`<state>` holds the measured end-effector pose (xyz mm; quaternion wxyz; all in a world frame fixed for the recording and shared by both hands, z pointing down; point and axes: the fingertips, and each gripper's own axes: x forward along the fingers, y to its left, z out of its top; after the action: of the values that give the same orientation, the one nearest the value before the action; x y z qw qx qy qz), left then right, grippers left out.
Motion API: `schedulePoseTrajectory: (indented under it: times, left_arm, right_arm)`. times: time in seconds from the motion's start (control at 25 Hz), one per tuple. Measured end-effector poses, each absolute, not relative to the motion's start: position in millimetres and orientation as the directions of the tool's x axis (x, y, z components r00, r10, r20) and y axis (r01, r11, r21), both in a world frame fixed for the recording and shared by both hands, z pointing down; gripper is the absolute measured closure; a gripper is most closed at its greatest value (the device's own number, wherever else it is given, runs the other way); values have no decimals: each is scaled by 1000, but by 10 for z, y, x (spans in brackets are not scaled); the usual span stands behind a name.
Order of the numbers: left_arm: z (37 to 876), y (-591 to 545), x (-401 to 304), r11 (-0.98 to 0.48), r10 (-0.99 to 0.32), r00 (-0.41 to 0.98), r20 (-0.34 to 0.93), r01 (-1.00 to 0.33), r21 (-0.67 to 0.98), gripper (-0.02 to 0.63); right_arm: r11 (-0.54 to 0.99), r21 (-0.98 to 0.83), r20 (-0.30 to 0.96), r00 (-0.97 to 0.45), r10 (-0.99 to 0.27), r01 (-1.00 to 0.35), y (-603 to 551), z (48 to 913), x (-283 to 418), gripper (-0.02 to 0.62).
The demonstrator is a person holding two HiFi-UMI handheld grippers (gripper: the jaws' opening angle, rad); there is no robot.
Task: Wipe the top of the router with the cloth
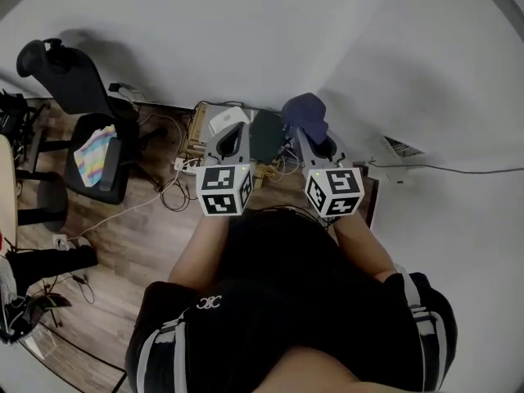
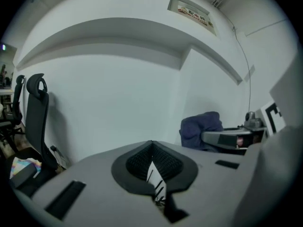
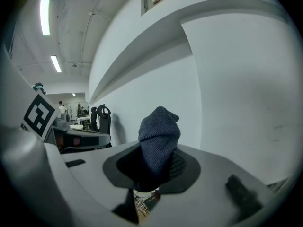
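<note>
My right gripper (image 1: pixel 305 134) is shut on a dark blue knitted cloth (image 1: pixel 306 115), held up in front of the white wall. In the right gripper view the cloth (image 3: pixel 159 132) stands bunched upright out of the shut gripper (image 3: pixel 154 168). My left gripper (image 1: pixel 227 128) is level with it to the left, shut with nothing in it (image 2: pixel 151 148). From the left gripper view the cloth (image 2: pixel 201 126) shows off to the right. A dark flat thing (image 1: pixel 266 134) lies between and beyond the grippers on a low wooden stand (image 1: pixel 196 129); I cannot tell whether it is the router.
A black office chair (image 1: pixel 82 88) with a colourful cloth (image 1: pixel 94 154) on its seat stands at the left. Cables (image 1: pixel 164 191) trail over the wooden floor. The white wall is straight ahead, with a white wall fitting (image 1: pixel 401 150) at the right.
</note>
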<state>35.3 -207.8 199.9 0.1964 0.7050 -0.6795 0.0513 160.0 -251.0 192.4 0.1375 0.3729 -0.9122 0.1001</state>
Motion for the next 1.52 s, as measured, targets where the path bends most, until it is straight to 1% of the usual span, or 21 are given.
schedulePoseTrajectory:
  times: [0.08, 0.2, 0.36, 0.6, 0.84, 1.08, 1.32, 1.52]
  left_arm:
    - [2128, -2044, 360, 36, -932, 43, 360, -978, 208, 600]
    - [2294, -1964, 401, 47, -919, 41, 393, -976, 212, 601]
    - [2492, -1876, 257, 105, -900, 4, 436, -968, 226, 601]
    - [2864, -1779, 91, 157, -860, -4, 510, -954, 257, 601]
    - [3343, -1744, 98, 167, -824, 23, 566, -945, 282, 601]
    - [4055, -1853, 81, 159, -779, 74, 622, -937, 310, 601]
    - [4422, -1934, 112, 142, -760, 100, 642, -939, 314, 600]
    - [4825, -1905, 253, 95, -726, 152, 671, -944, 316, 601]
  right_arm:
    - [719, -96, 368, -695, -617, -689, -2554, 2109, 1612, 506]
    - [753, -116, 426, -717, -552, -648, -2528, 2345, 1578, 506]
    - [772, -150, 478, -729, -490, -618, -2504, 2556, 1429, 508]
    - [792, -170, 549, -724, -419, -587, -2356, 2855, 1220, 508]
    - [779, -188, 624, -685, -376, -598, -2223, 3290, 1236, 508]
    - [761, -188, 688, -636, -349, -621, -2240, 3877, 1193, 508]
    - [750, -171, 719, -601, -348, -639, -2198, 4245, 1350, 508]
    - [714, -147, 751, -547, -369, -685, -2209, 4726, 1642, 508]
